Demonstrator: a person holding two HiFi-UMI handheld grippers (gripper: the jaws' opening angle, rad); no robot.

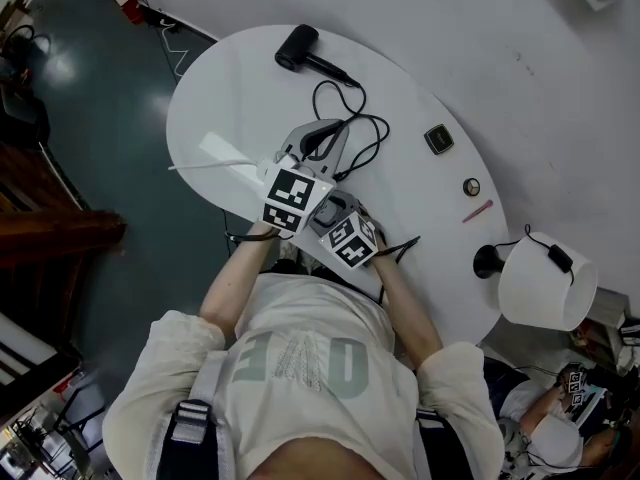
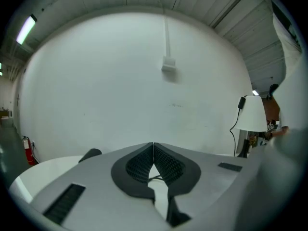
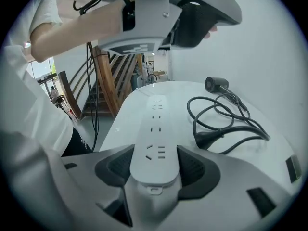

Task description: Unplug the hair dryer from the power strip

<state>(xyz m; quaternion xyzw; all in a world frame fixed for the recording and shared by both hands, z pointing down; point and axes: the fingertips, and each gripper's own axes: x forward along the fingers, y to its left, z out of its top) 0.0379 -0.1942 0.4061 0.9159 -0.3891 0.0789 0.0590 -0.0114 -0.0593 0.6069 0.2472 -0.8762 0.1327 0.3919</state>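
Note:
The black hair dryer (image 1: 298, 47) lies at the far side of the round white table (image 1: 430, 248), its black cord (image 1: 352, 126) looped toward me. In the right gripper view the cord's plug (image 3: 210, 139) lies on the table beside the white power strip (image 3: 155, 129), apart from it, and the strip's sockets show empty. My right gripper (image 3: 155, 166) is shut on the strip's near end. My left gripper (image 1: 322, 136) hangs raised above the strip. Its pads (image 2: 144, 162) meet with nothing between them, so the left gripper (image 2: 153, 150) is shut.
A white-shaded lamp (image 1: 545, 280) stands at the table's right edge. A small black square object (image 1: 438, 139), a round piece (image 1: 471, 186) and a red pen (image 1: 477, 211) lie right of the cord. A wooden staircase (image 3: 110, 81) stands beyond the table's left side.

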